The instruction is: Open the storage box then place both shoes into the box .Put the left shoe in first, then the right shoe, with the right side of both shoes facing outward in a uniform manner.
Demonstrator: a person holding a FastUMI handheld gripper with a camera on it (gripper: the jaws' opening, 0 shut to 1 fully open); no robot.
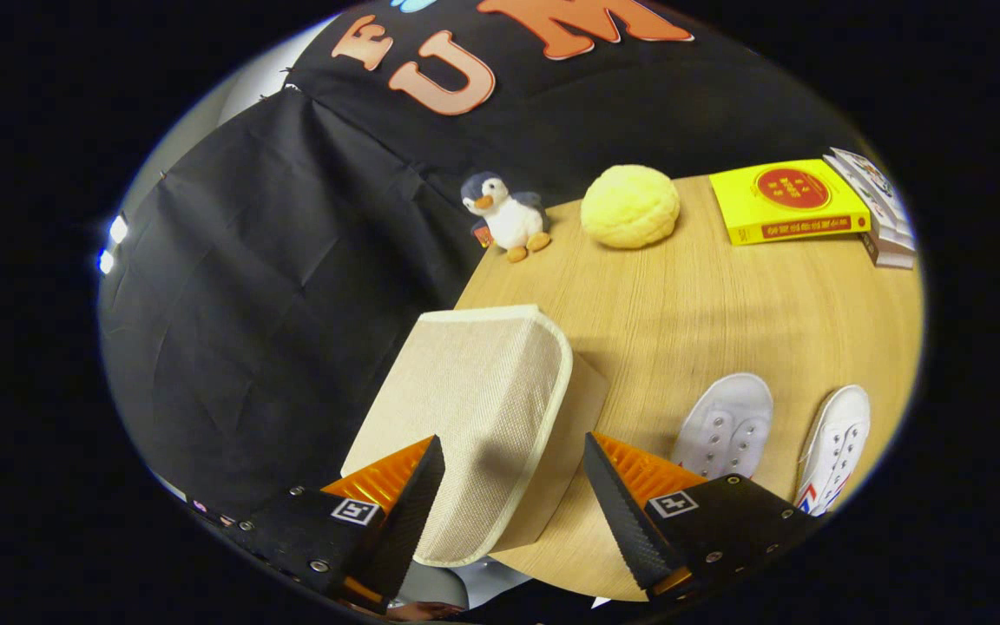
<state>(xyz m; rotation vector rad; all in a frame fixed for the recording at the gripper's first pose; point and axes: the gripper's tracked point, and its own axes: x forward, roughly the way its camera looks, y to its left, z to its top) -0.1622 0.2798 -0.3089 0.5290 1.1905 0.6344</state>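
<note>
Two shoes (773, 438) beside the storage box (474, 417), box between wide jaws.

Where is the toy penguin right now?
The toy penguin stands at the table's far edge, beside the yellow ball, well beyond the open tool and box.

Near end of the storage box (474, 417) lid passes behind the gripper (513, 495) fingers, which stand apart; contact cannot be told. Box front wall mostly hidden under the lid. Both shoes cut off: left one (726, 425) behind the right finger, right one (834, 447) at its heel. Stacked books (886, 217) partly covered by the yellow book (786, 201).
</note>
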